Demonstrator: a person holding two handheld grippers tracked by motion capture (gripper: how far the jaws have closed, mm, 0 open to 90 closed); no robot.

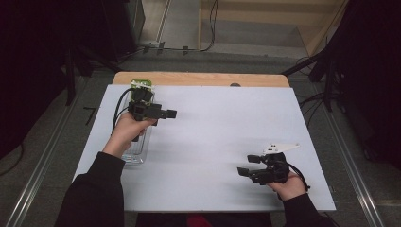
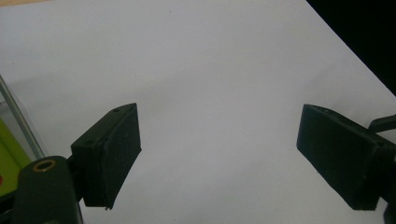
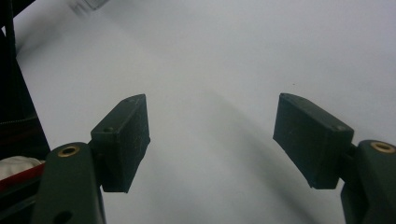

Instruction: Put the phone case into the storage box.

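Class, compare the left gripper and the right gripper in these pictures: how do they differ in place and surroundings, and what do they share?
The left gripper is held toward the far left of the white table; the right gripper sits near the front right. The left gripper hangs over a clear container with a green-labelled item at its far end; the right gripper has bare table beneath it. Both point toward the table's middle, and both have jaws spread wide with nothing between them.
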